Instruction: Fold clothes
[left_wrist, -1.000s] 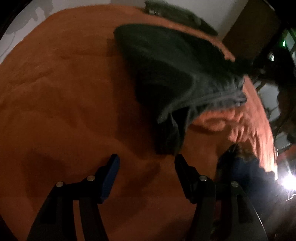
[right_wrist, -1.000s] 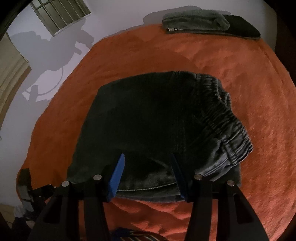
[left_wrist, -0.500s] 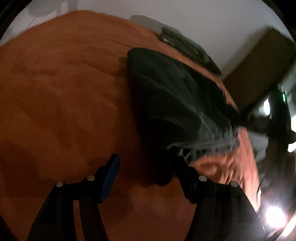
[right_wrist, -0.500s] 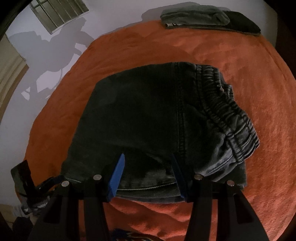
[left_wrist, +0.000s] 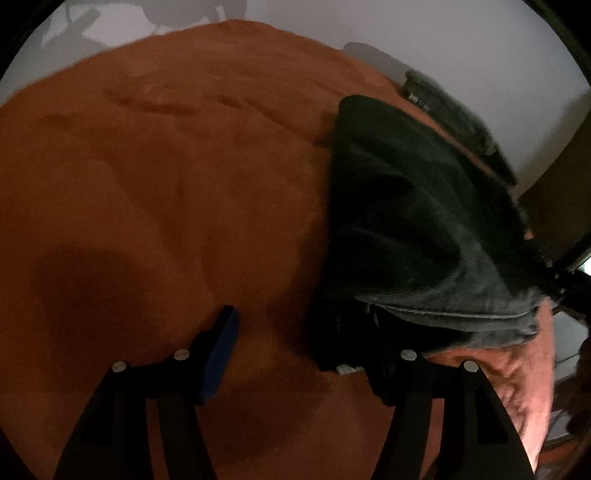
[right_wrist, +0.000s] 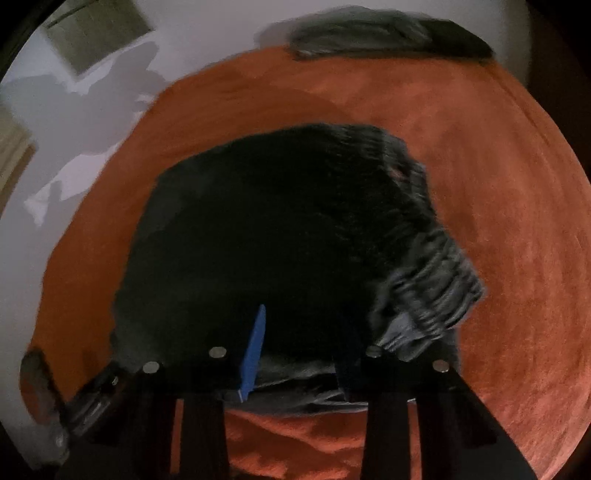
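surface: orange blanket (right_wrist: 498, 229), covers the bed
garment: dark jeans (right_wrist: 280, 236), folded, mid-blanket; elastic waistband at right
left gripper (left_wrist: 299, 343): fingers spread; blanket between them, right finger at the jeans' near-left edge, grip unclear
right gripper (right_wrist: 299, 354): jaws have just been closing, near hem of jeans between them; blurry, can't tell if pads press
far edge: folded grey clothes (right_wrist: 384, 33) by the wall

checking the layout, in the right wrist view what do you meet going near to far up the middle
right gripper → dark pants → bare orange blanket → folded grey clothes by the wall
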